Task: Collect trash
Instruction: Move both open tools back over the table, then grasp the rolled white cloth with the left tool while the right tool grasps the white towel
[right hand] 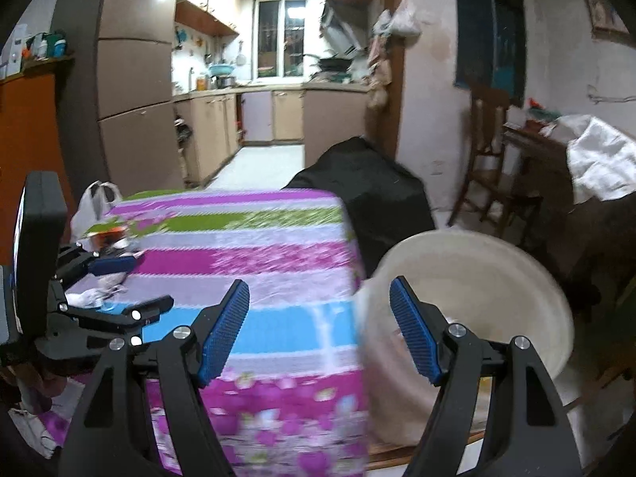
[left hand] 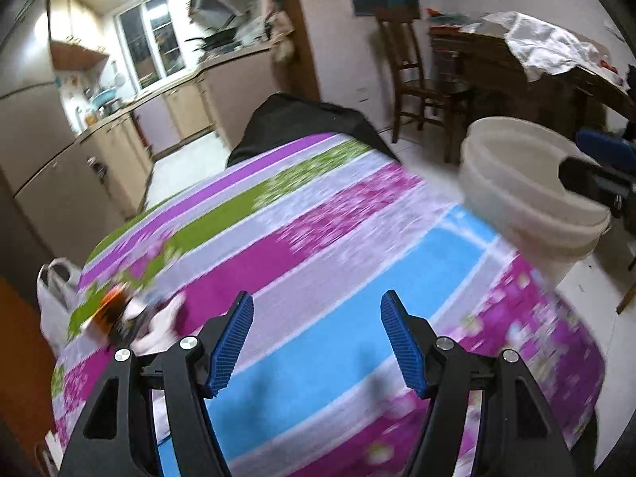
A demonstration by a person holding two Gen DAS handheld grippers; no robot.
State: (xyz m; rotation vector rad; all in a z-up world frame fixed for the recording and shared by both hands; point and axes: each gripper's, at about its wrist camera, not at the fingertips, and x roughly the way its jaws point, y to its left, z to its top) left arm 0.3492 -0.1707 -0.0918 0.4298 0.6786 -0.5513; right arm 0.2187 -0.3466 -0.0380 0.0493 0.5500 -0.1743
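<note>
My left gripper [left hand: 317, 344] is open and empty above the striped tablecloth [left hand: 318, 246]. Blurred trash [left hand: 135, 314], orange, white and dark scraps, lies on the cloth to its left. My right gripper [right hand: 320, 328] is open and empty at the table's right edge, over the rim of a white bucket [right hand: 473, 298]. The bucket also shows in the left wrist view [left hand: 524, 194], off the table's right side. The left gripper [right hand: 115, 282] shows in the right wrist view, near the trash [right hand: 107, 238] and a white crumpled scrap [right hand: 91, 296].
A white plastic bag [right hand: 93, 206] hangs past the table's far left edge. A black bag or cover [right hand: 365, 190] stands behind the table. A wooden chair [right hand: 489, 159] and a cluttered side table [right hand: 548, 147] are at the right. A kitchen lies beyond.
</note>
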